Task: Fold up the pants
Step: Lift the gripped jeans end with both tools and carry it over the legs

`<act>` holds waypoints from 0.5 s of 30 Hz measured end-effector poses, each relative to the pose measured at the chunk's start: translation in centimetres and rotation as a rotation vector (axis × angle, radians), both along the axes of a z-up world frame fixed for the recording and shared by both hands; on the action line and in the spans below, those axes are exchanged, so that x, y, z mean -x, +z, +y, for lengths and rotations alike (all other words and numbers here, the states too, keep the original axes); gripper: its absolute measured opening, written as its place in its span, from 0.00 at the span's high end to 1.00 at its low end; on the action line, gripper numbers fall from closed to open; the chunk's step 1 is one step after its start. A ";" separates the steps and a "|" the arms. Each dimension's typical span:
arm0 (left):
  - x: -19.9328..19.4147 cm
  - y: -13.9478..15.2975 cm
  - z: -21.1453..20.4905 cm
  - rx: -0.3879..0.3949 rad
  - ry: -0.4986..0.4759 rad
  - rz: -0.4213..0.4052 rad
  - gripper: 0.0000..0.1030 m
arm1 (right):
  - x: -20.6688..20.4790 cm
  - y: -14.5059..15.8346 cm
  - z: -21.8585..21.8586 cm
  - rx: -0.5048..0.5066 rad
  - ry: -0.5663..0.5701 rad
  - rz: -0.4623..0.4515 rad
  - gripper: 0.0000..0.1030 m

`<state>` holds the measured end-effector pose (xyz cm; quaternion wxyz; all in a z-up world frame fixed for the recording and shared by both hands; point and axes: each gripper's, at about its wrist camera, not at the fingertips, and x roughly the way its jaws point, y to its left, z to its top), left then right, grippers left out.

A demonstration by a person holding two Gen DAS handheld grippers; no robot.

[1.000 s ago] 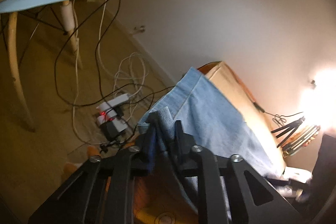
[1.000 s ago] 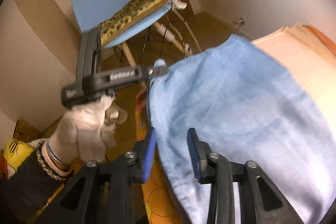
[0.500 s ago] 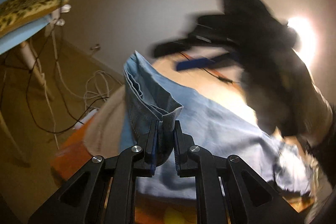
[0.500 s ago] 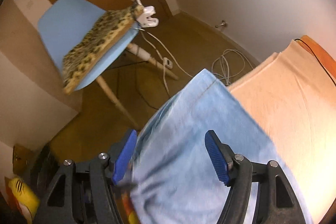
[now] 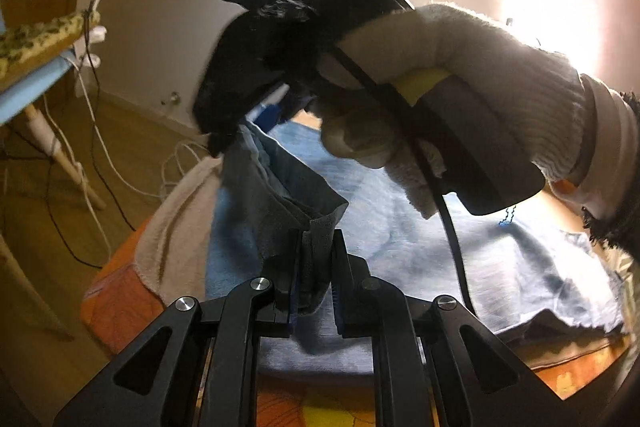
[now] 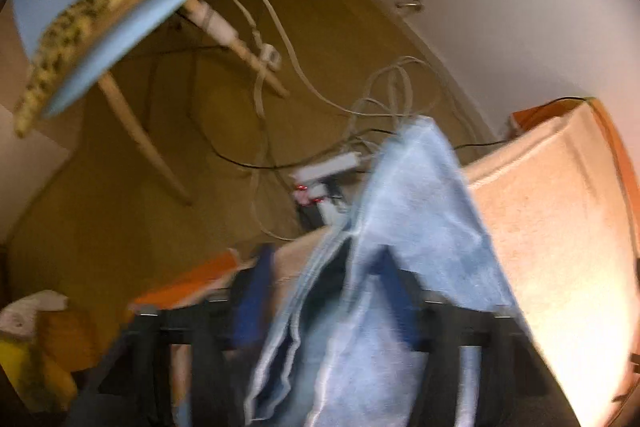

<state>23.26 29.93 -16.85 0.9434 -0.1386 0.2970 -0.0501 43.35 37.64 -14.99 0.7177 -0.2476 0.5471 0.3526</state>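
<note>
Light blue pants (image 5: 400, 227) lie spread on a bed covered with a pale towel. My left gripper (image 5: 316, 239) is shut on a folded corner of their edge, which it holds lifted. A white-gloved hand (image 5: 460, 67) holds my right gripper (image 5: 256, 123) pointing down at the far end of that lifted edge. In the blurred right wrist view the right gripper (image 6: 326, 287) straddles the bunched pants edge (image 6: 420, 195). Its jaws are closing with the cloth between them, and the blue pads (image 6: 256, 291) still stand apart.
A blue chair with a spotted cushion (image 6: 100, 7) stands on the wooden floor left of the bed. A power strip and tangled cables (image 6: 328, 167) lie below the bed's end. Peach towel (image 6: 560, 227) covers the mattress over an orange sheet (image 5: 116, 291). A bright lamp (image 5: 548, 19) glares at the right.
The left gripper rolled and swung, keeping its hold on the pants corner. The right gripper left the pants' side, opened wide, moved to the lifted edge's far end and narrowed around it.
</note>
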 end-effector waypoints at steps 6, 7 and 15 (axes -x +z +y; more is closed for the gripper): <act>1.1 0.7 -1.8 -0.215 0.063 -0.043 0.89 | -1.9 1.1 -3.9 -0.153 -0.125 0.111 0.85; 1.1 0.7 -2.2 -0.251 0.069 -0.047 0.89 | -1.9 1.3 -4.3 -0.168 -0.133 0.116 0.86; 1.3 1.1 -1.5 -0.246 0.182 -0.055 0.82 | -1.0 3.8 -7.3 -0.284 -0.195 0.136 0.89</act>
